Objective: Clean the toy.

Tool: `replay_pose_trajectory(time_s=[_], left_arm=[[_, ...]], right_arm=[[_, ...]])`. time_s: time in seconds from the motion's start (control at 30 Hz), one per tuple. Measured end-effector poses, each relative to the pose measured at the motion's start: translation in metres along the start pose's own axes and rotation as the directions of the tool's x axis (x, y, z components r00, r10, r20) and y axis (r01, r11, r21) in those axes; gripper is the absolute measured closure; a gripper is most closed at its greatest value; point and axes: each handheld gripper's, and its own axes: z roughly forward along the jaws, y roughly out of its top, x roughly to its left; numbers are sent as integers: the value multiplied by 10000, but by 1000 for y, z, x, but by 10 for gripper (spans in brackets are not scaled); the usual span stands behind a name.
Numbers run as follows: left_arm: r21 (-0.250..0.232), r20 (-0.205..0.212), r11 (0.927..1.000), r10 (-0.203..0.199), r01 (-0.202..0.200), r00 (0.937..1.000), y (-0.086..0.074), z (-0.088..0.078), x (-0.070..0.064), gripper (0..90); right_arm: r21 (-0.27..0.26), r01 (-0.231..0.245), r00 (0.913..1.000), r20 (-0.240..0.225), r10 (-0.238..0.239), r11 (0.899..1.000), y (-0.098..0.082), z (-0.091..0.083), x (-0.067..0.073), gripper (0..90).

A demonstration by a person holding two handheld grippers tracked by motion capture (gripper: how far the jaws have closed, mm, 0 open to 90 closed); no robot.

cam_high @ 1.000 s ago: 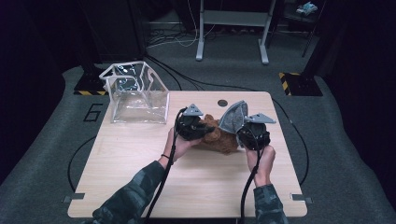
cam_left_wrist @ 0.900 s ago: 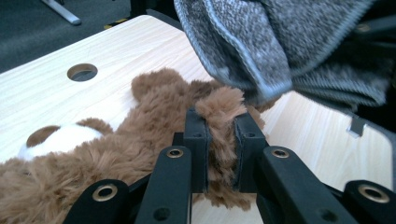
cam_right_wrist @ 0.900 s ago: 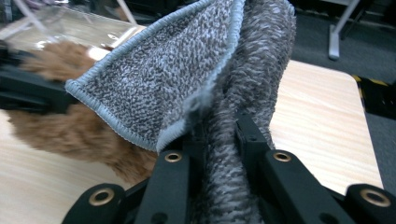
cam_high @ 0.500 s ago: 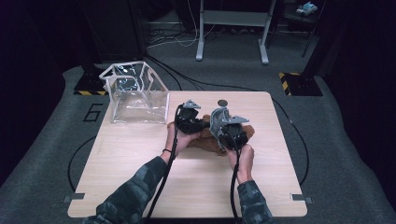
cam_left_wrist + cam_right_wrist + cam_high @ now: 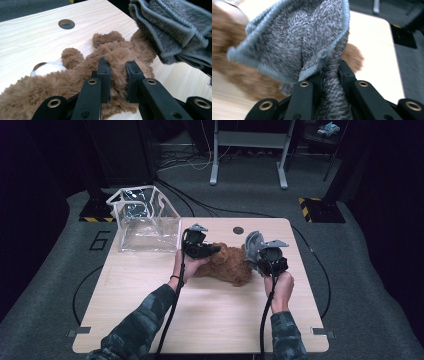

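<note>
Left gripper (image 5: pixel 212 249) had its jaws pinched nearly together on a tuft of the brown teddy bear (image 5: pixel 225 264), fur bunched between the pads (image 5: pixel 104 75); the bear lay on its side on the wooden table (image 5: pixel 200 320), directly under and ahead of that gripper's tips. In the left gripper view the bear's white muzzle (image 5: pixel 48 68) sat off to the left of the jaws and a round cable hole (image 5: pixel 66 24) in the table was well beyond them. Right gripper (image 5: pixel 256 252) was clamped almost shut on a grey microfibre cloth (image 5: pixel 254 247), the cloth standing up out of the jaws in a loose fold; in the right gripper view the cloth (image 5: pixel 294 42) rose straight ahead of the tips with the bear's fur just behind it, touching or nearly so, blur made that hard to call. Cloth hung just beside the bear's far end relative to the left gripper, upper right in its view (image 5: pixel 172 30). Judged progress: both picks done, bear steadied, cloth brought to the toy; the wiping or covering of the bear looked barely started, so most of the work remained. Clear plastic bag (image 5: pixel 145 220) stood open well off to the left gripper's outer side, untouched; possibly the bear's destination, not certain. Both hands (image 5: pixel 280 287) low over the table.
</note>
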Motion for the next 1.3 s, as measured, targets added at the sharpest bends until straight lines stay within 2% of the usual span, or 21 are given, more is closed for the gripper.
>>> replay_pose_trajectory(time_s=[0.03, 0.1, 0.2, 0.27, 0.3, 0.37, 0.43, 0.63, 0.67, 0.77, 0.87, 0.97, 1.03, 1.1, 1.17, 1.23, 1.3], left_arm=[[6, 4, 10000, -76, 76, 10000, 0, 1, 1, 772], [30, 6, 9999, -160, 160, 9999, 1, 2, 3, 771], [76, -45, 9993, -358, 358, 9993, 2, 4, 5, 771], [135, -66, 9990, -432, 433, 9990, 1, 6, 7, 771], [192, -150, 9988, -453, 456, 9989, 1, 7, 8, 771], [243, -194, 9985, -494, 499, 9986, 0, 7, 11, 771], [315, -324, 9982, -509, 519, 9982, -1, 8, 15, 771], [509, -494, 9963, -661, 687, 9966, -6, 8, 26, 773], [458, -519, 9955, -803, 827, 9954, -6, 9, 26, 773], [509, -548, 9961, -688, 716, 9961, -7, 8, 28, 773], [520, -560, 9962, -675, 704, 9961, -7, 8, 27, 772], [504, -578, 9961, -691, 720, 9959, -7, 8, 27, 771], [513, -578, 9959, -715, 745, 9958, -7, 9, 28, 769], [536, -602, 9956, -731, 763, 9955, -7, 9, 29, 763], [470, -661, 9949, -866, 898, 9940, -8, 9, 30, 750], [440, -787, 9955, -803, 839, 9937, -7, 8, 31, 720], [419, -1070, 9960, -738, 787, 9915, -7, 5, 32, 653]], right_arm=[[-84, 14, 9991, -427, -18, 10000, 3, -4, 10, 775], [-186, 289, 9946, -994, -306, 9994, 7, -6, 26, 774], [-296, 840, 9831, -1608, -877, 9960, 12, 1, 55, 769], [119, 1298, 9818, -1413, -1269, 9915, 12, 15, 73, 767], [172, 1405, 9810, -1375, -1369, 9899, 12, 19, 74, 767], [538, 1368, 9845, -1181, -1297, 9891, 7, 33, 72, 770], [597, 1083, 9873, -1233, -1003, 9923, 2, 37, 61, 772], [730, 744, 9958, -588, -702, 9945, -6, 31, 35, 774], [726, 613, 9971, -493, -578, 9955, -7, 30, 30, 774], [717, 274, 9995, -192, -261, 9971, -8, 27, 12, 774], [884, -38, 9993, 383, 4, 9961, -11, 28, -5, 773], [1083, -95, 9983, 586, 31, 9941, -16, 30, -15, 772], [979, -154, 9981, 607, 95, 9951, -16, 25, -15, 771], [600, -25, 9995, 323, 5, 9982, -12, 14, -9, 769], [204, 61, 9996, -272, -56, 9998, -5, 1, 4, 768], [30, 332, 9941, -1038, -327, 9994, 1, -6, 22, 768], [150, 914, 9873, -1321, -886, 9957, 6, -2, 43, 767]])
